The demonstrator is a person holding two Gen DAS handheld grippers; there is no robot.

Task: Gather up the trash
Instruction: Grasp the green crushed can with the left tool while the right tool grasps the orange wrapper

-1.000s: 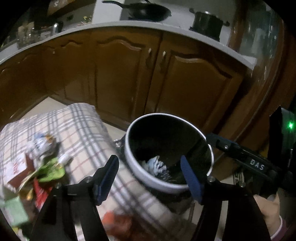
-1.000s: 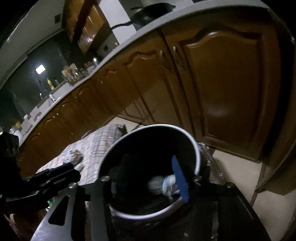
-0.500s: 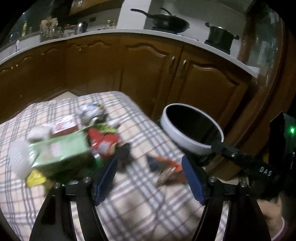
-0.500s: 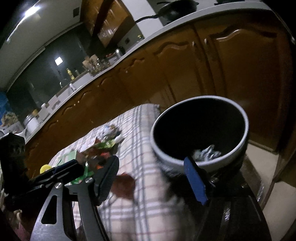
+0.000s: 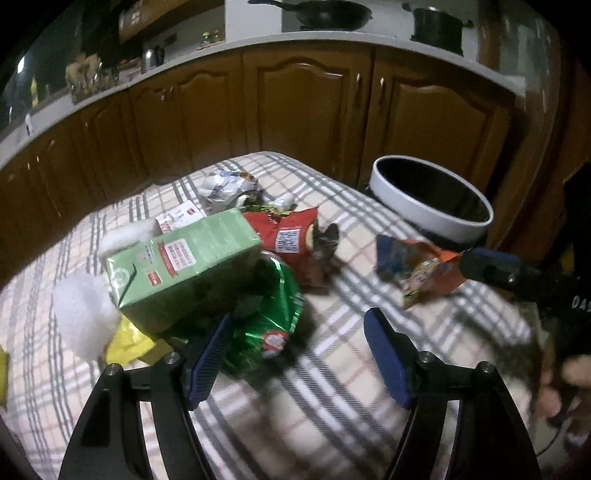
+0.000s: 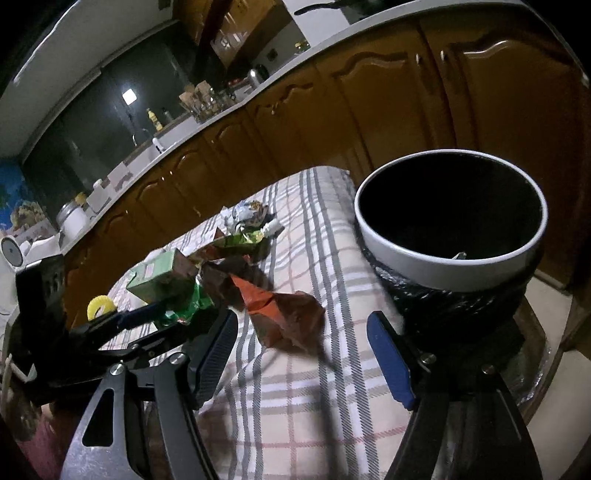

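Green wrapper lies between the spread left gripper fingers.

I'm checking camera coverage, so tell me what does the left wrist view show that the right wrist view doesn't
Only the left wrist view: a black pot on the counter and white fluffy wads beside the green carton.
Only the right wrist view: a scrap inside the trash bin, and a yellow ring.
Both: the bin, the carton, the orange wrapper, the plaid cloth.

We read only "DAS" in white letters on the right gripper; print on the green carton and red wrapper stays illegible.
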